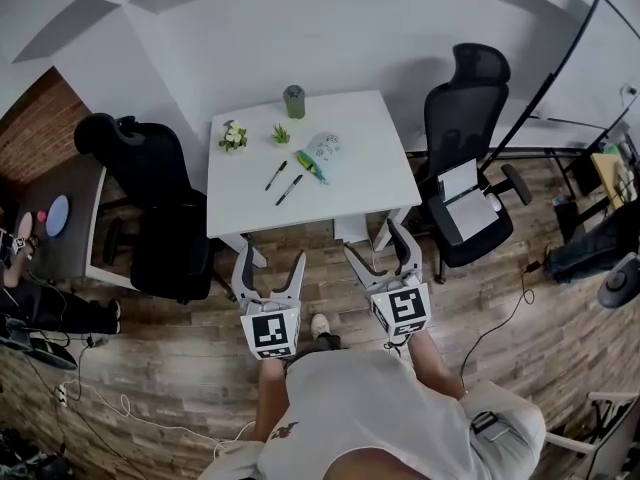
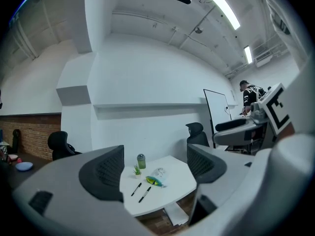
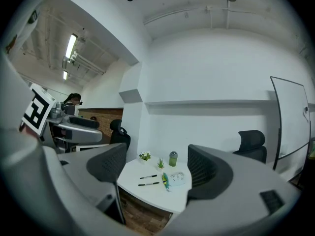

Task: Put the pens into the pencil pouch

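Two black pens [image 1: 276, 175] [image 1: 289, 189] lie side by side on the white table [image 1: 360, 138], left of the pale pencil pouch [image 1: 321, 155] with its green-and-yellow edge. The left gripper view shows both pens [image 2: 137, 189] [image 2: 145, 194] and the pouch [image 2: 156, 176] far off between its jaws; in the right gripper view the pens [image 3: 148, 176] [image 3: 148, 183] and pouch [image 3: 175, 178] appear the same way. My left gripper [image 1: 270, 266] and right gripper [image 1: 381, 248] hang open and empty over the floor, short of the table's near edge.
A green bottle [image 1: 294, 101], a small green plant [image 1: 281, 134] and a white flower pot [image 1: 233, 136] stand at the table's back. Black office chairs [image 1: 150, 203] [image 1: 465, 158] flank the table. A side desk [image 1: 65, 223] stands at left; cables lie on the wood floor.
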Motion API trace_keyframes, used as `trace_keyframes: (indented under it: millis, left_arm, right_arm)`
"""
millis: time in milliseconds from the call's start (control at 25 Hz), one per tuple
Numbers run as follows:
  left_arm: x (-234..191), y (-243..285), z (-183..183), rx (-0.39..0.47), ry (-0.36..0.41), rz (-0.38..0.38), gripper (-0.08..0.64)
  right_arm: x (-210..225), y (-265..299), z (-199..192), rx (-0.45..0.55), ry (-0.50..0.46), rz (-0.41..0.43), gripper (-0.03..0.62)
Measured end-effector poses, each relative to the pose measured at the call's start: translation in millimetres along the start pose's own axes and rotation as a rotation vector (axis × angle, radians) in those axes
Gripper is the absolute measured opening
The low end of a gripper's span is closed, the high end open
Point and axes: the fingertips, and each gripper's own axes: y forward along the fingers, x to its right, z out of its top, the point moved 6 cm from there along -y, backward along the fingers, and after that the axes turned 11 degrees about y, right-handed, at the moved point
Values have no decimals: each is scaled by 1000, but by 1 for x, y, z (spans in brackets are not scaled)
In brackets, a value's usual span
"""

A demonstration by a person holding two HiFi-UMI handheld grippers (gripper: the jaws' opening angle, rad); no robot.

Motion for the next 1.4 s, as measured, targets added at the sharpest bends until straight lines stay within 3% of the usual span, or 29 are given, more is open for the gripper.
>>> trace_keyframes:
  millis: [680, 1400]
  left_arm:
    - [-84, 92, -39, 31, -27, -64, 388]
    - [-115, 165, -56, 36, -23, -65, 388]
  right_arm:
    - [-9, 113, -3, -14, -17, -83, 379]
    - [19, 192, -3, -4, -23, -93, 379]
